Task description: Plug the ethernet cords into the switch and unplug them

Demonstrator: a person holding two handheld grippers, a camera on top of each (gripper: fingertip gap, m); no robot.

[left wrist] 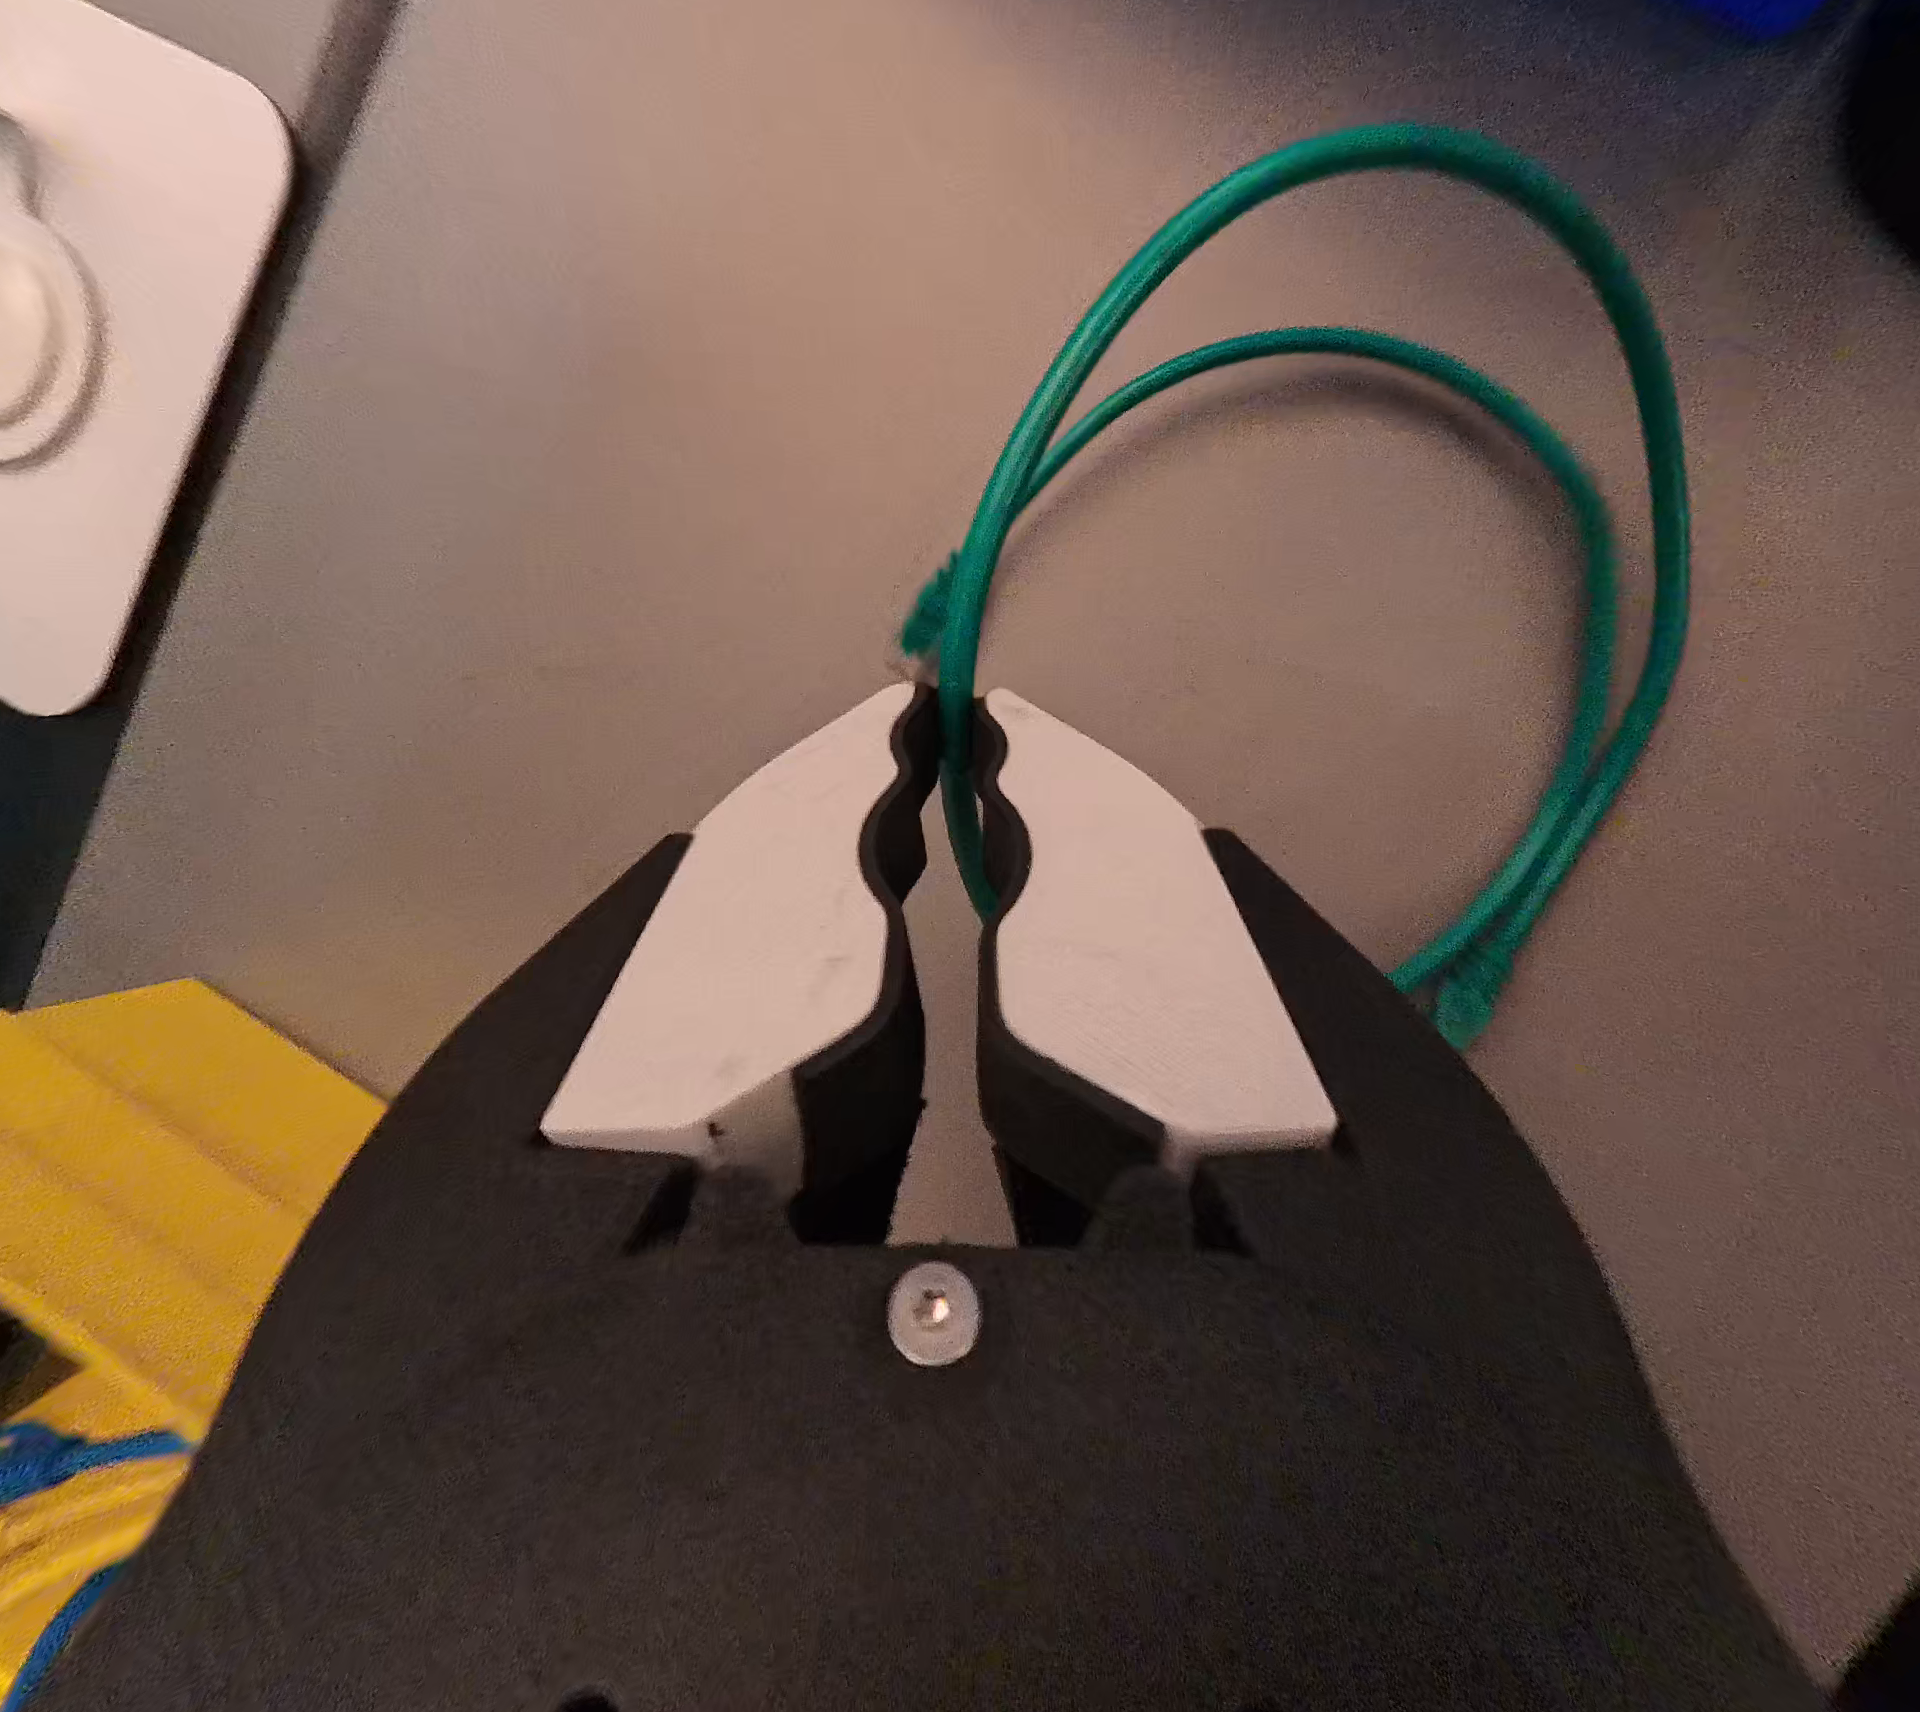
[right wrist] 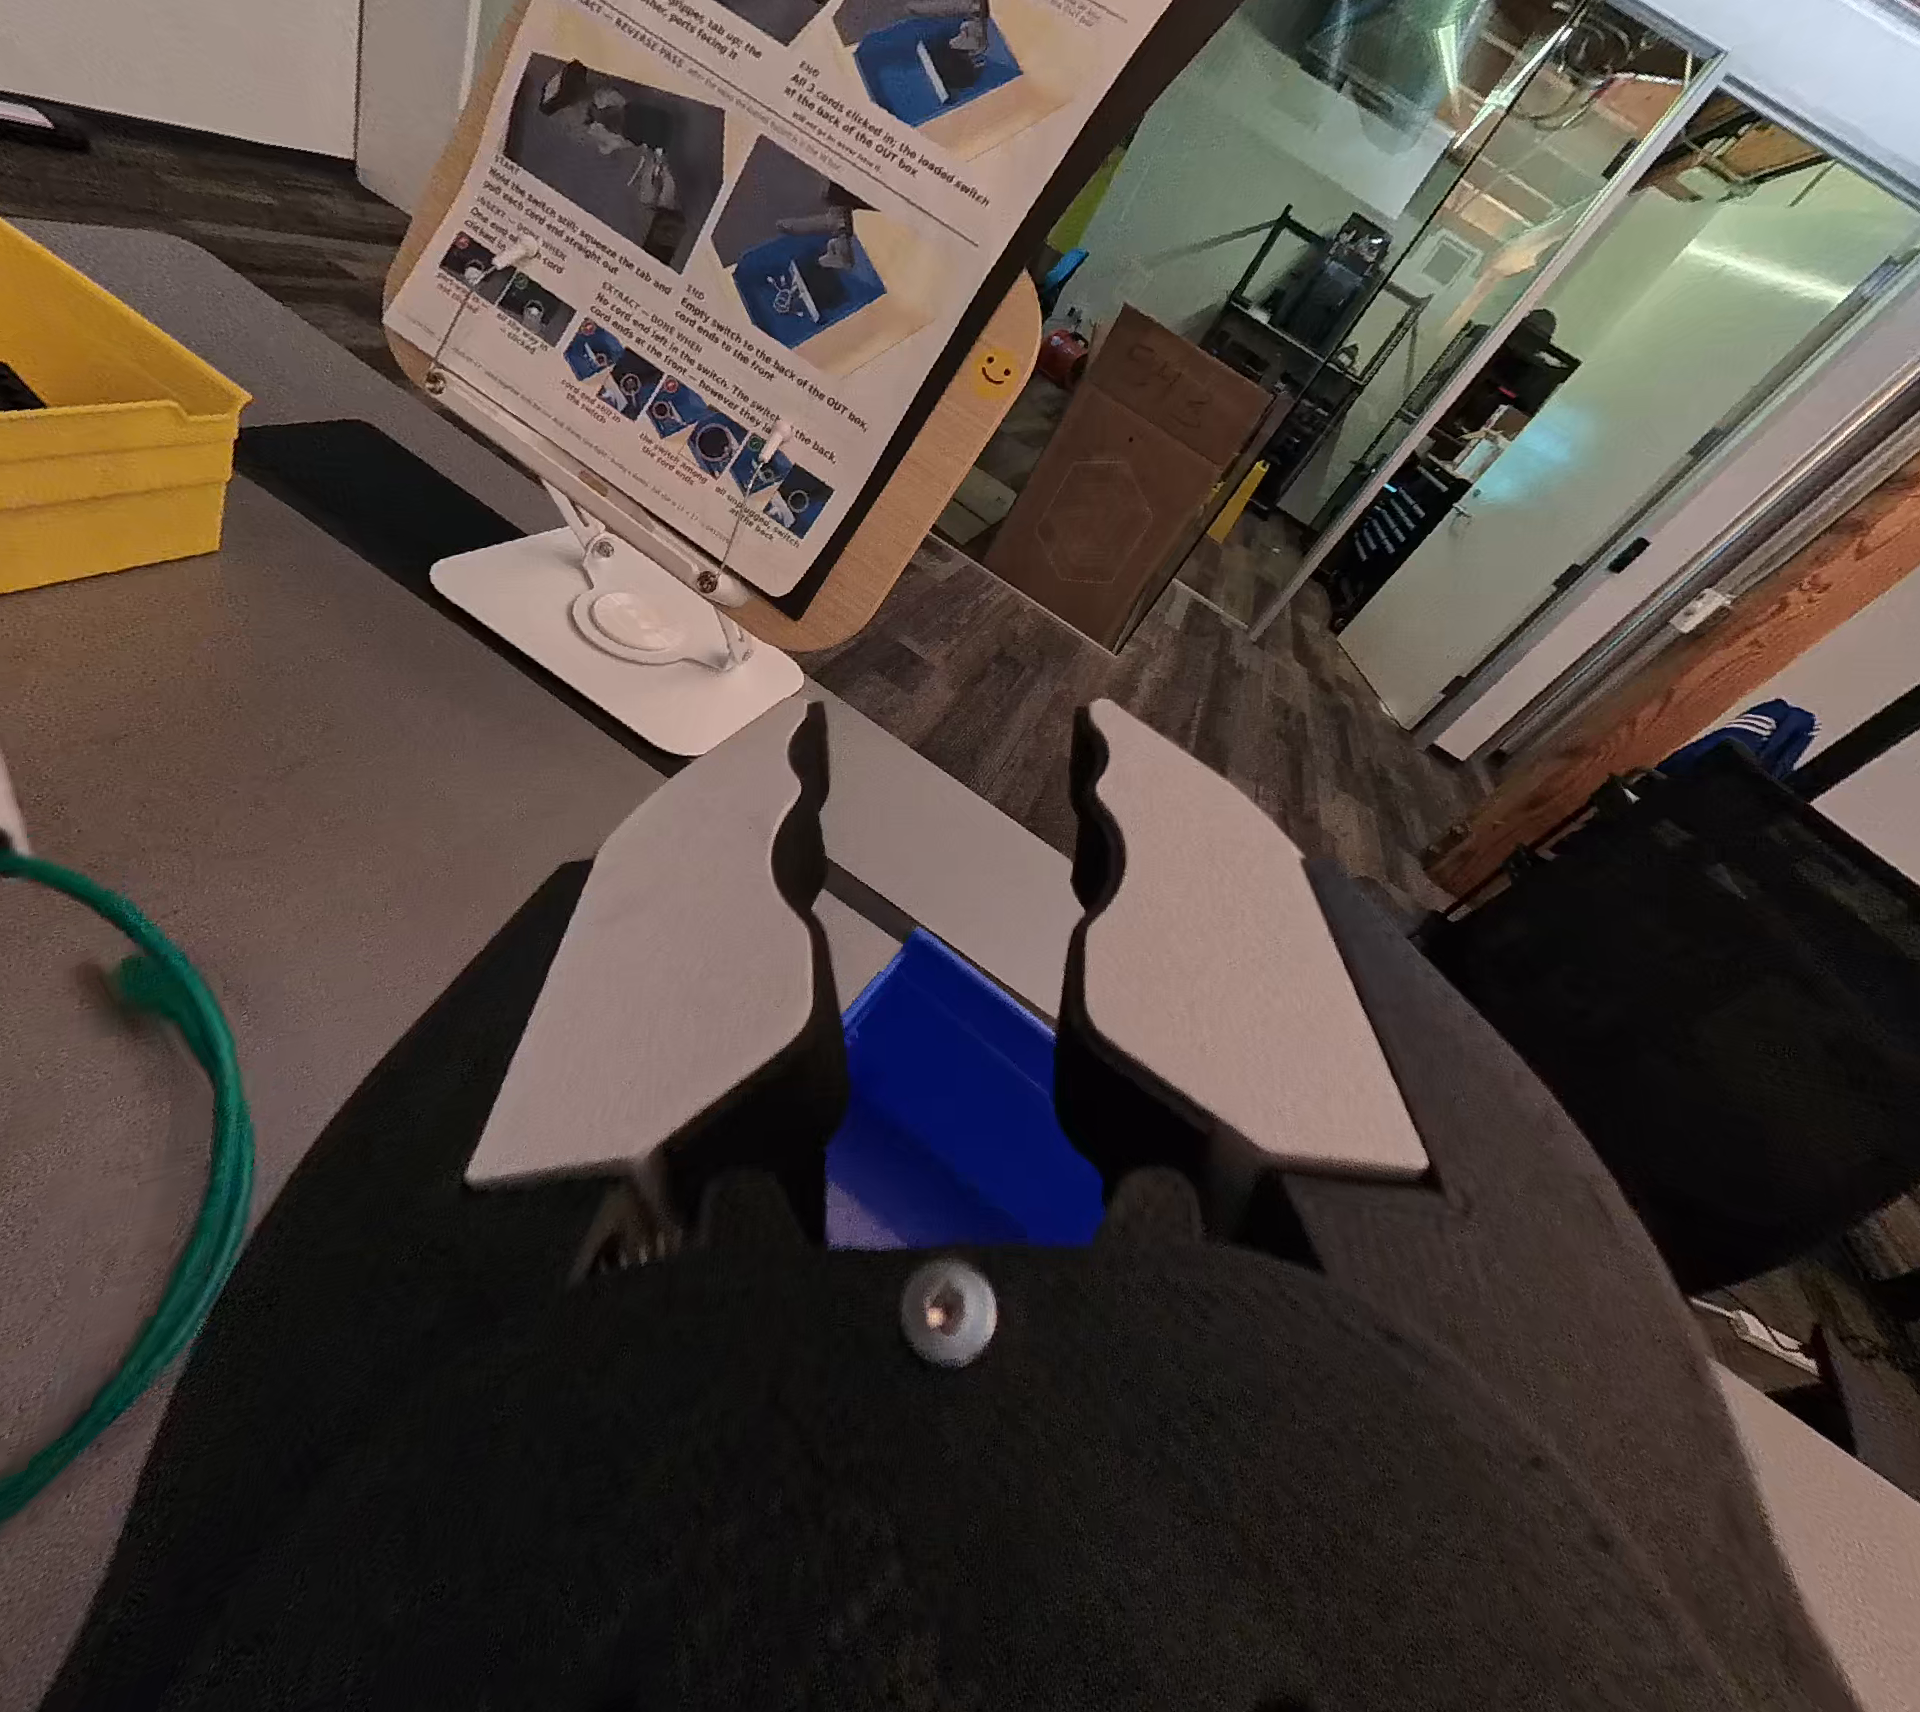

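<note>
Grey bench spreads under both my tools, with glass partitions and a wood floor beyond. My left gripper is clenched on a green ethernet cord, pinching the strand near its fingertips; one plug end pokes out just past them at 12 o'clock, and two loops arc away toward 2 o'clock, another plug lying at 4 o'clock. My right gripper is released, its fingers wide apart with nothing between them, a blue bin below the gap.

I judge the grip sits on cable, not connector, so I should regrasp close behind the plug before any insertion.

Only the right view shows the instruction sheet on its white stand at 11 o'clock and the yellow bin at 9 o'clock. No switch appears in either view.
</note>
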